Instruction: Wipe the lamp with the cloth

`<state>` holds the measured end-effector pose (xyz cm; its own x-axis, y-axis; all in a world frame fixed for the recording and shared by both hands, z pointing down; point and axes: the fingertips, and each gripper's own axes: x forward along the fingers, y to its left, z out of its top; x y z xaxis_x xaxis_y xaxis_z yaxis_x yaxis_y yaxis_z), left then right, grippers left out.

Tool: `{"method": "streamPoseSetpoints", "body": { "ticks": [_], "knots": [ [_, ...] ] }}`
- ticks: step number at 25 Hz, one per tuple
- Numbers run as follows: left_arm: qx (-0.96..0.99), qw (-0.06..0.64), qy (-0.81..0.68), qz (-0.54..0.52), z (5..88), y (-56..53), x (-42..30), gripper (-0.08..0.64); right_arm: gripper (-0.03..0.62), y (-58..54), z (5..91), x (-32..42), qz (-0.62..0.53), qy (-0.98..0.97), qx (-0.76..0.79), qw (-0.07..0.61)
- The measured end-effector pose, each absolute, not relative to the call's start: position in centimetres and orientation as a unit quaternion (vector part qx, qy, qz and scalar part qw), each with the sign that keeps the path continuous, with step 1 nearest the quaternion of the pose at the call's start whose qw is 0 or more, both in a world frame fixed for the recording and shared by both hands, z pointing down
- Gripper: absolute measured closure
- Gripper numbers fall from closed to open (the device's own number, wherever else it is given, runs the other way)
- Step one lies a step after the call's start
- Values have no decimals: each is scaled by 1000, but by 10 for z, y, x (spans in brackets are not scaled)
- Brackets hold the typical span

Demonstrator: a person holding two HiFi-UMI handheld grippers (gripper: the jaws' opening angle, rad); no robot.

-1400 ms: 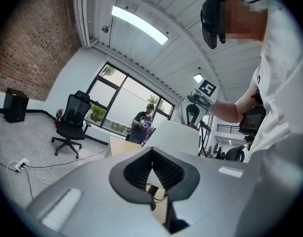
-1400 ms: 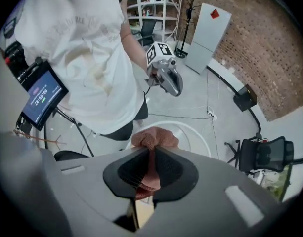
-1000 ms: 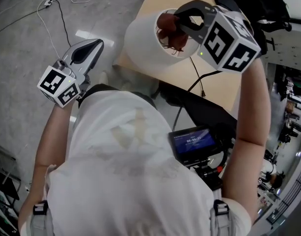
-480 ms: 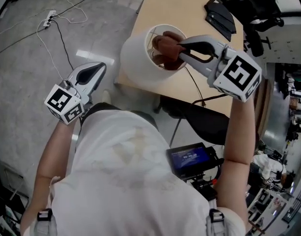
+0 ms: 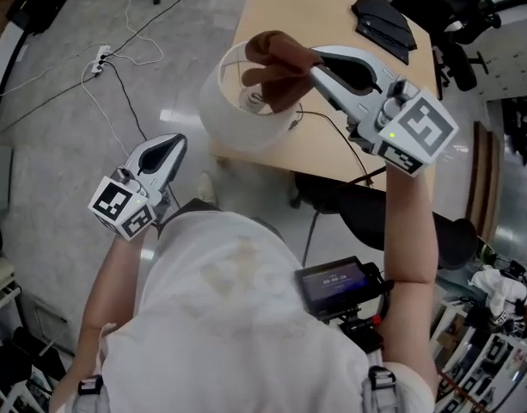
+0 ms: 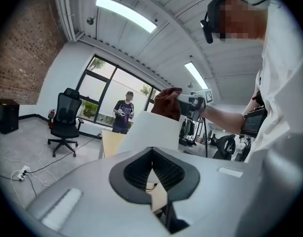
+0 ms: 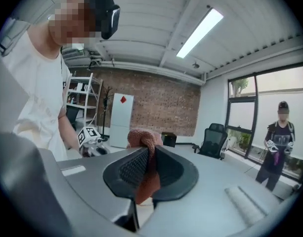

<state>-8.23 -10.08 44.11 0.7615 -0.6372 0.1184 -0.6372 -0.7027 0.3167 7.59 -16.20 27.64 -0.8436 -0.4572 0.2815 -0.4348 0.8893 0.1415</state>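
The lamp's white shade (image 5: 237,114) stands at the near corner of the wooden table (image 5: 332,15), its open top facing me. A brown cloth (image 5: 276,52) is bunched over the shade's far rim, with my right gripper (image 5: 317,58) shut on it. In the right gripper view the cloth (image 7: 144,144) sticks out between the dark pads. My left gripper (image 5: 172,144) hangs off the table to the lower left of the shade, shut and empty. From the left gripper view, the shade (image 6: 151,130) rises ahead, topped by the cloth (image 6: 167,102).
A black flat item (image 5: 383,20) lies at the table's far side and a thin cable (image 5: 336,136) runs over its edge. A black chair (image 5: 366,218) stands under the table. A power strip with cords (image 5: 100,58) lies on the floor. A person (image 6: 122,113) stands by the windows.
My right gripper has rolled and lifted the cloth from inside the shade's opening up to its far rim. My left gripper has drifted a little, still beside the table.
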Motion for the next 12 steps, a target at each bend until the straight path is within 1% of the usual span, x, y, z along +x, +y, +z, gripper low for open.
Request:
{"method": "streamPoseSetpoints", "body": {
  "ticks": [4, 12],
  "knots": [
    [921, 165, -354, 6, 427, -87, -66, 558, 549, -149, 243, 118, -38, -957, 279, 67],
    [918, 151, -367, 6, 408, -54, -47, 558, 549, -109, 231, 180, -24, -934, 355, -31]
  ]
}}
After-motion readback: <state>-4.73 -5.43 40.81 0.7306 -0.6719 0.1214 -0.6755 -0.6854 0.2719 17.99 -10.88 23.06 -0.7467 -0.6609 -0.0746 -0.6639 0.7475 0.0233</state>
